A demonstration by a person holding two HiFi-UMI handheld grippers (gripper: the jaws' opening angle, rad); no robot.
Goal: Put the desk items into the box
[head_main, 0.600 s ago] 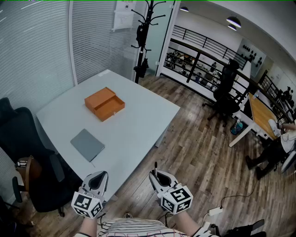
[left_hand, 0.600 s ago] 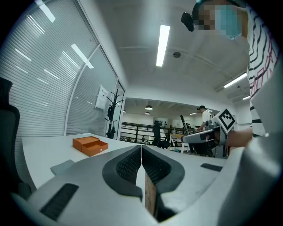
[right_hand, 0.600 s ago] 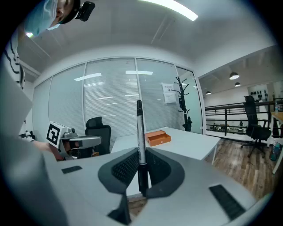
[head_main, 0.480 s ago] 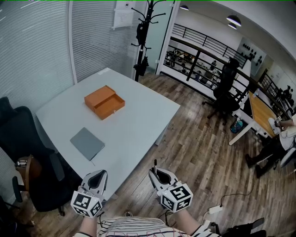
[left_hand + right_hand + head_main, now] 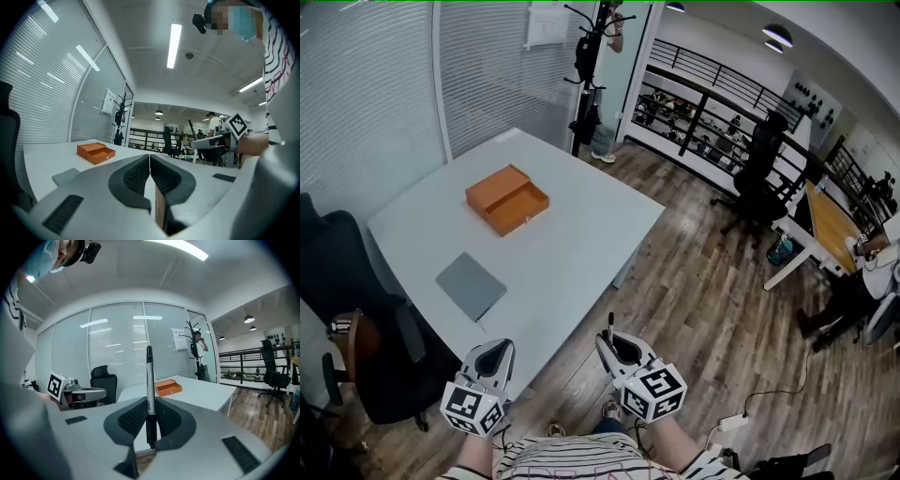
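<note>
One pen (image 5: 149, 380) is clamped upright in the right gripper (image 5: 609, 345); the left gripper (image 5: 495, 356) is closed on nothing; the open orange box (image 5: 507, 199) is set well ahead, leftward on the table (image 5: 581, 234)

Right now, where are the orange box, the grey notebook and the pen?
orange box (image 5: 521, 204), head view, its open half.
grey notebook (image 5: 471, 286), head view, middle of its cover.
pen (image 5: 150, 380), right gripper view, its light barrel.
</note>
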